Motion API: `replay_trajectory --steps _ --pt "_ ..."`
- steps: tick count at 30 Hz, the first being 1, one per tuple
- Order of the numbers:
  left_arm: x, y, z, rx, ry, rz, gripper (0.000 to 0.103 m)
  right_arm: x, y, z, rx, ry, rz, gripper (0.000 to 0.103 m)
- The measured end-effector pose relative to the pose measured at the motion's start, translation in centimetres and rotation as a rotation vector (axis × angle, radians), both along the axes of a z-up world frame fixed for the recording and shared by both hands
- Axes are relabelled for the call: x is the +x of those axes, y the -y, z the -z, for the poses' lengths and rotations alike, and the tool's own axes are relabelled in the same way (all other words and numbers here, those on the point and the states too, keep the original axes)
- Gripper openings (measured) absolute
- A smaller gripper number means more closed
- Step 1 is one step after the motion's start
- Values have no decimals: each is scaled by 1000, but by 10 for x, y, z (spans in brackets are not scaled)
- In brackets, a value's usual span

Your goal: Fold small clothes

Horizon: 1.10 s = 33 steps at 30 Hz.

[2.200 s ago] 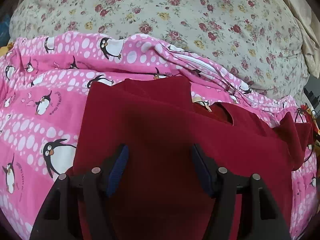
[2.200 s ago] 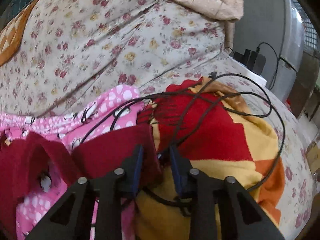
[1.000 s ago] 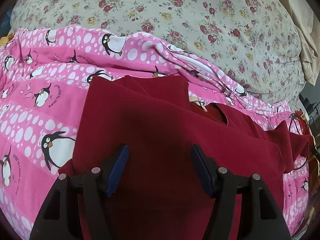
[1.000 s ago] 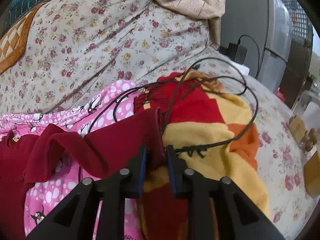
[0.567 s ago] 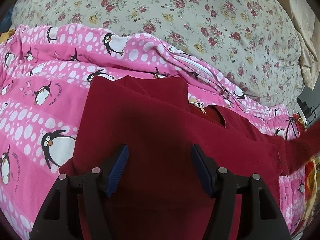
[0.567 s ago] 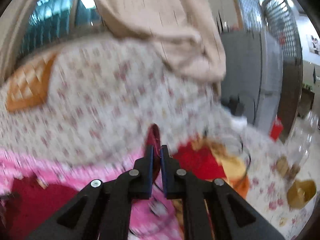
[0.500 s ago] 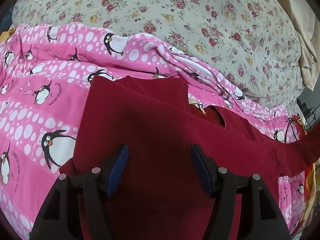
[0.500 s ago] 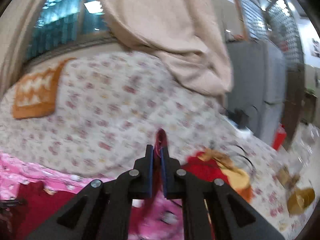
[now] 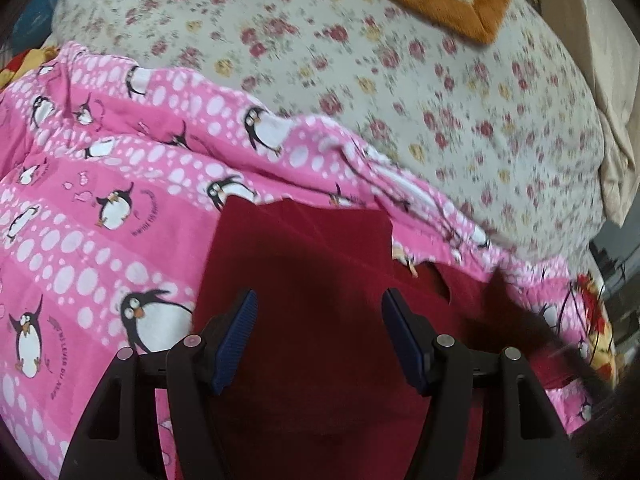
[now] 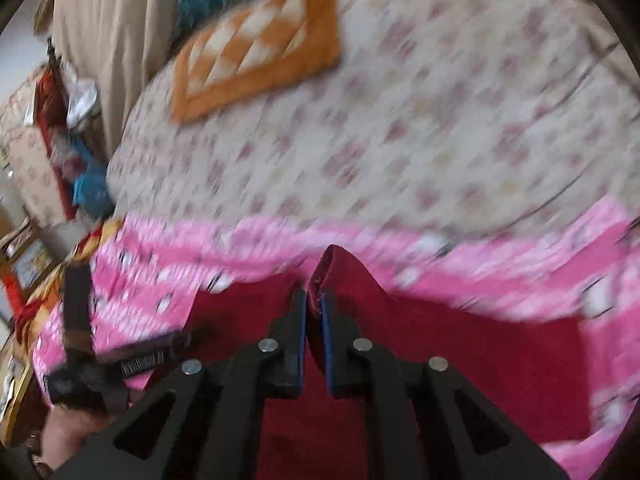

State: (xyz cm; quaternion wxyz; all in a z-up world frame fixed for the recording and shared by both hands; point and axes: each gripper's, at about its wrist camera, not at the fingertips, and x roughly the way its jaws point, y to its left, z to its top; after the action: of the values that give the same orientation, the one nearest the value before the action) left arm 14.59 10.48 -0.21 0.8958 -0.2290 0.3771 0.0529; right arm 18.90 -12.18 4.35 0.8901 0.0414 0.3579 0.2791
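A dark red garment (image 9: pixel 320 300) lies spread on a pink penguin-print blanket (image 9: pixel 100 200). My left gripper (image 9: pixel 318 304) is open and hovers just above the garment's middle, holding nothing. My right gripper (image 10: pixel 314 300) is shut on the garment's red sleeve (image 10: pixel 340 276), whose end sticks up between the pads. The sleeve is carried over the garment's body (image 10: pixel 480 352). The right wrist view is blurred. My left gripper and the hand holding it (image 10: pixel 80 360) show at the left of that view.
A floral bedspread (image 9: pixel 400 80) covers the bed behind the pink blanket. An orange patterned cushion (image 10: pixel 256 44) lies at the back. A red and yellow blanket (image 9: pixel 596 320) with black cables lies at the right. Beige curtains (image 10: pixel 104 40) hang beyond the bed.
My right gripper has swung left with the sleeve, from above the red and yellow blanket to over the garment's body. My left gripper has stayed open above the garment.
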Motion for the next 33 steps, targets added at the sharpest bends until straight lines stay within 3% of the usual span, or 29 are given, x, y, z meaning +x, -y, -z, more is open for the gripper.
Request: replay_trajectory --steps 3,5,10,15,18,20,21,23,26,29,33 --pt "1 -2 -2 -28 25 10 48 -2 -31 42 -64 -70 -23 8" --pt "2 2 -2 -31 36 39 48 -3 -41 57 -126 -103 -36 17" --pt "13 29 8 -105 12 201 48 -26 -20 41 -161 -72 -49 43" --pt "21 65 26 -139 -32 353 49 -67 27 26 -305 -84 -54 49" --pt "17 71 25 -159 -2 382 52 -86 59 36 -274 -129 -8 54" --pt "13 72 20 -207 34 419 50 -89 75 52 -195 -190 40 60" --pt "12 75 19 -217 47 439 49 -92 84 53 -114 -178 87 60" --pt "12 83 17 -203 61 482 45 -89 82 53 -74 -196 92 77" --pt "14 86 22 -122 38 451 38 -88 66 55 -149 -172 43 90" --pt "18 79 23 -127 34 425 37 -92 49 56 -234 -140 22 96" --pt "25 79 22 -64 18 404 37 -90 51 54 -217 -152 28 96"
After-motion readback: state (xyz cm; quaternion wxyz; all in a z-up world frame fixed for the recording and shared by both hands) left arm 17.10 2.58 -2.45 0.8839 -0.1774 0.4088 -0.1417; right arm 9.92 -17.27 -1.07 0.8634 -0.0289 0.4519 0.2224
